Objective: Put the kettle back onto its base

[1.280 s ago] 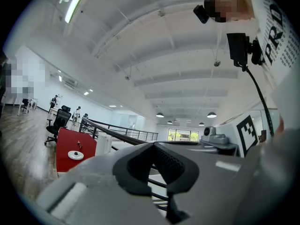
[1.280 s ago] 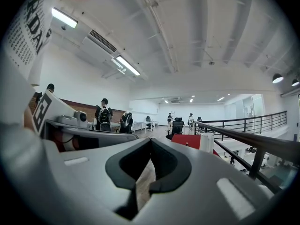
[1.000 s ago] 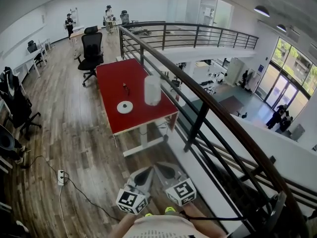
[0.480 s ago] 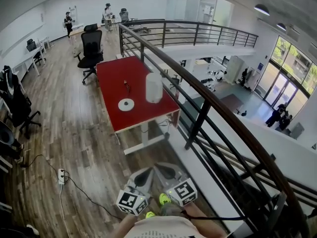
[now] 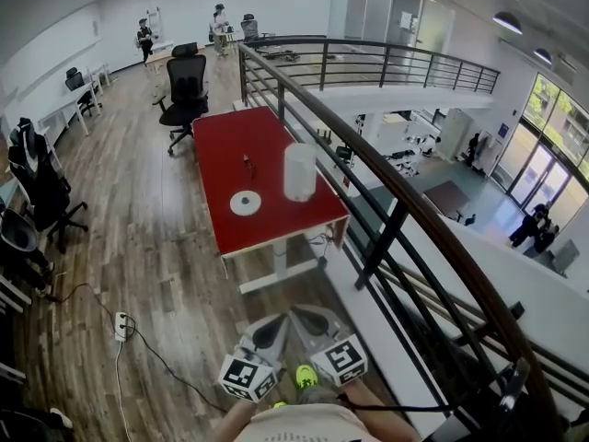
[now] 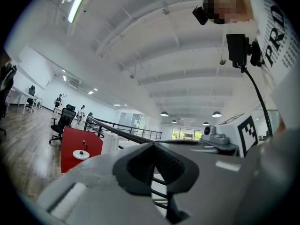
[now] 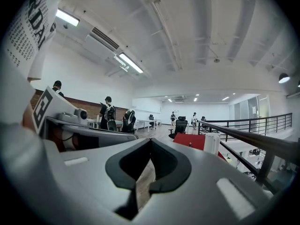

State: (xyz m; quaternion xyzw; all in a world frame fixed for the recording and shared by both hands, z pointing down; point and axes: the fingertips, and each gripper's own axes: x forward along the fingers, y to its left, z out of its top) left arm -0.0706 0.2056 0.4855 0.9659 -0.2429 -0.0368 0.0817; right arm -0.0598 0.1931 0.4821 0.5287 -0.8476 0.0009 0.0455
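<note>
Red surface point(image 5: 230, 145) noted well ahead at 12 o'clock, white kettle point(image 5: 300, 171) upright on it, apart from base point(image 5: 245, 203) at its 8 o'clock; left gripper point(image 5: 265, 328) and right gripper point(image 5: 311, 320) both clenched, empty, with pickup and placement outstanding.

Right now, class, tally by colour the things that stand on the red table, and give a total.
White: 2 (kettle, round base)
Dark reddish: 1 (small object, too small to identify)
Total: 3 on the red table
</note>
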